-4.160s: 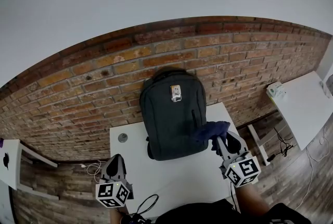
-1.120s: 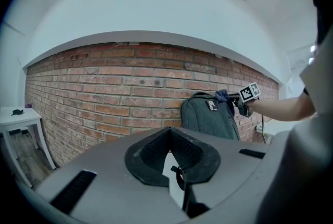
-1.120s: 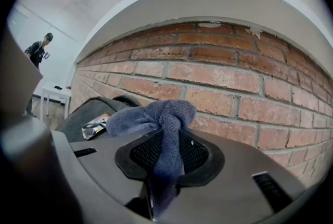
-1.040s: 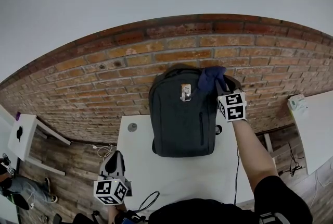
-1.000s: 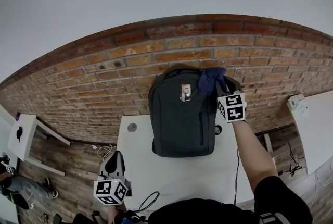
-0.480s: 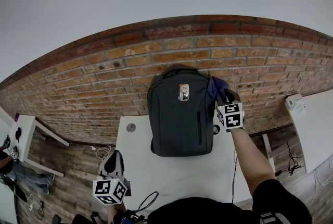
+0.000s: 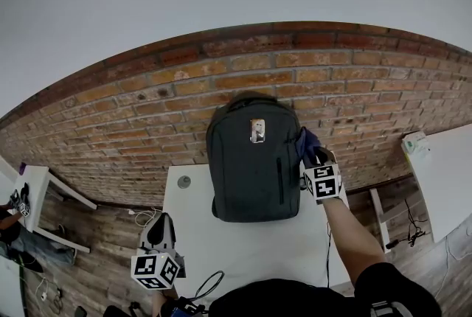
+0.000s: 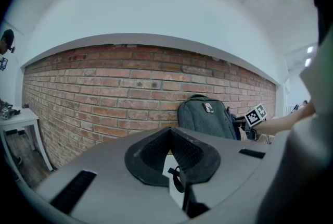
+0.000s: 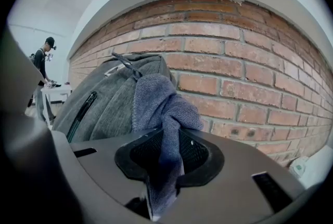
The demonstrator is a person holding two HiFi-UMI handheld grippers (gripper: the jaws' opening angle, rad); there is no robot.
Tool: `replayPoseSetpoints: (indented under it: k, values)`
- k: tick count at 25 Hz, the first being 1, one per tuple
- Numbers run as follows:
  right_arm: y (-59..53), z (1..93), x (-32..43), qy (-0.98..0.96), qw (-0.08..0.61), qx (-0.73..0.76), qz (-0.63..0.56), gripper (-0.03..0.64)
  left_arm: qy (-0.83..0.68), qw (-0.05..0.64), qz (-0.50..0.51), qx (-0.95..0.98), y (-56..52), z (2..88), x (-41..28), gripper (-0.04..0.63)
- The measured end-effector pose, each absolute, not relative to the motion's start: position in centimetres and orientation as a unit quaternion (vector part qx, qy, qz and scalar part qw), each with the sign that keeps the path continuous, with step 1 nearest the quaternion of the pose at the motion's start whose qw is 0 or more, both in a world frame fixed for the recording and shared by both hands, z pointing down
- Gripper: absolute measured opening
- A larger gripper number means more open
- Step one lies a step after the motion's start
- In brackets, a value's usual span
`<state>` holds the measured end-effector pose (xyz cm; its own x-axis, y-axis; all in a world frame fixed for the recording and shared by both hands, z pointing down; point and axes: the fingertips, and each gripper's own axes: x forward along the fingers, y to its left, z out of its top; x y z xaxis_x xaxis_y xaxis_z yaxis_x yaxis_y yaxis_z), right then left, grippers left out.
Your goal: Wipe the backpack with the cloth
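Lower left in the head view, the left gripper (image 7: 162,223) hangs idle by the table (image 7: 193,234) edge, its jaws pressed together on nothing. At centre, the backpack (image 7: 251,161) stands upright against the wall (image 7: 133,109). Just right of it, the right gripper (image 7: 313,158) pinches the cloth (image 7: 306,141) against the pack's right side. Wiping looks under way. The next move is probably to drag the cloth along that side with steady pressure, without tipping the pack.

Grey backpack (image 7: 253,161) upright, blue cloth (image 9: 159,108) touching it
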<state>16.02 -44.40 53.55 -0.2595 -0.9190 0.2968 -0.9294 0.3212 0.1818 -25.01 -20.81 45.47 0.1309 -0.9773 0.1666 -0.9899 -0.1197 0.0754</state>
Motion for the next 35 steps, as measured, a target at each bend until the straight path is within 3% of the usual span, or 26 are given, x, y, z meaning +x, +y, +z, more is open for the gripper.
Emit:
replayPoseSetpoints:
  k: [35]
  values:
    - [-28.7, 71.6, 15.9, -0.772, 0.275, 0.554, 0.149, 0.086, -0.639, 0.087, 0.031, 0.764, -21.8, 45.6, -24.1, -0.006]
